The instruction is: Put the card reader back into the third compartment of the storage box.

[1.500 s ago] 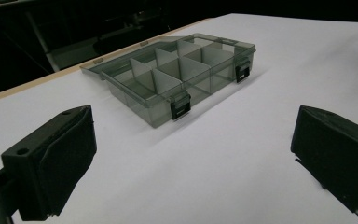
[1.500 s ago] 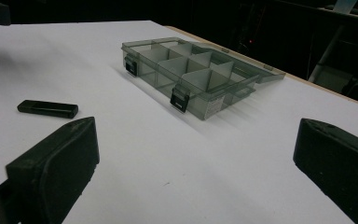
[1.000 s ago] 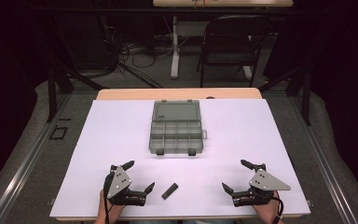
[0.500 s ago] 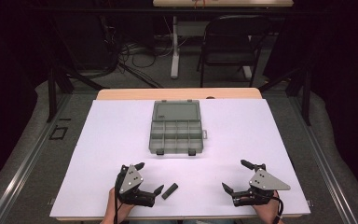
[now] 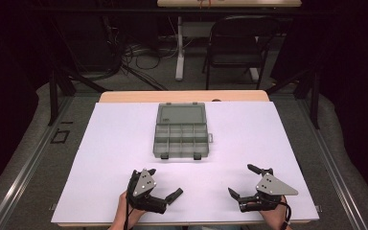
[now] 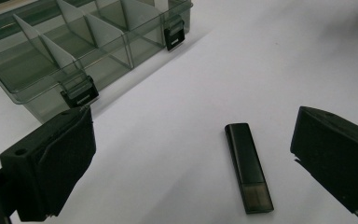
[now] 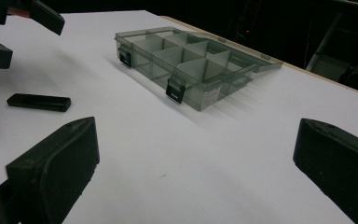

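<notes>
A small black stick (image 5: pixel 174 195) like a USB drive lies flat on the white table near the front edge. My left gripper (image 5: pixel 162 190) is open just left of it. In the left gripper view the stick (image 6: pixel 249 168) lies on the table between the jaws, closer to the right one, and the left gripper (image 6: pixel 191 149) touches nothing. My right gripper (image 5: pixel 243 181) is open over bare table at the front right, also empty (image 7: pixel 196 144). From there the stick (image 7: pixel 39 102) lies far left, below the left gripper (image 7: pixel 21 28).
A clear grey compartment box (image 5: pixel 157 143) stands open at the table's middle, lid laid back, its cells (image 7: pixel 191 65) empty. Its two black latches (image 6: pixel 79 91) face me. White table (image 5: pixel 278 143) lies bare around it. A chair (image 5: pixel 235 43) and cables stand beyond the far edge.
My left gripper has moved right and turned, so the stick now lies between its open jaws. The right gripper and the box have stayed put.
</notes>
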Demonstrator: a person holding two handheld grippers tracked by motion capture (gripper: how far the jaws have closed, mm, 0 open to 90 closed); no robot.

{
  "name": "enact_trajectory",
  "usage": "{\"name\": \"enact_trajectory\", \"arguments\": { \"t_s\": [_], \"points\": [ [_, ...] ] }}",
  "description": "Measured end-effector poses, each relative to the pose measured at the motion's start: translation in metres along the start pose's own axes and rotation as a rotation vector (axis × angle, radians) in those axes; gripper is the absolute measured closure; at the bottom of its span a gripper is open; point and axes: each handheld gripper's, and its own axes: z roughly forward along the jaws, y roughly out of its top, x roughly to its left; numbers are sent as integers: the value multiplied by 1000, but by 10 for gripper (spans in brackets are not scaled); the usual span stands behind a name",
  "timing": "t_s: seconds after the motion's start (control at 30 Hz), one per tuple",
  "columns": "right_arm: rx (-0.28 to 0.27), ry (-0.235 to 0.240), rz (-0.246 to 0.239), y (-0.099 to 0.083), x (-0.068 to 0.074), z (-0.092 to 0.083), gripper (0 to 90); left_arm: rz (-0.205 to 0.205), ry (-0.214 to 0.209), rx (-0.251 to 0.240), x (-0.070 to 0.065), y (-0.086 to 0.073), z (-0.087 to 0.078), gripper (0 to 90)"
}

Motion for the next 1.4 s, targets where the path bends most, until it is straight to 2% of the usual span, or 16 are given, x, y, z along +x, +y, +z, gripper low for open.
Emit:
{"name": "enact_trajectory", "arguments": {
  "t_s": [0.47, 0.6, 0.67, 0.73, 0.87, 1.1, 1.4],
  "points": [
    [3, 8, 3, -1, -1, 0, 0, 37, 15, 61, -20, 0, 7, 9],
    [4, 8, 2, -1, -1, 0, 0, 44, 14, 70, -25, -2, 9, 71],
    [1, 9, 4, -1, -1, 0, 0, 46, 9, 78, -28, -2, 9, 154],
    [2, 8, 5, -1, -1, 0, 0, 55, 1, 88, -30, -3, 10, 171],
    [4, 7, 2, -1, -1, 0, 0, 51, -9, 107, -32, -4, 12, 326],
    [12, 10, 0, -1, -1, 0, 0, 35, -21, 139, -35, -7, 15, 504],
    [13, 10, -1, -1, -1, 0, 0, -8, -25, 160, -35, -10, 19, 598]
  ]
}}
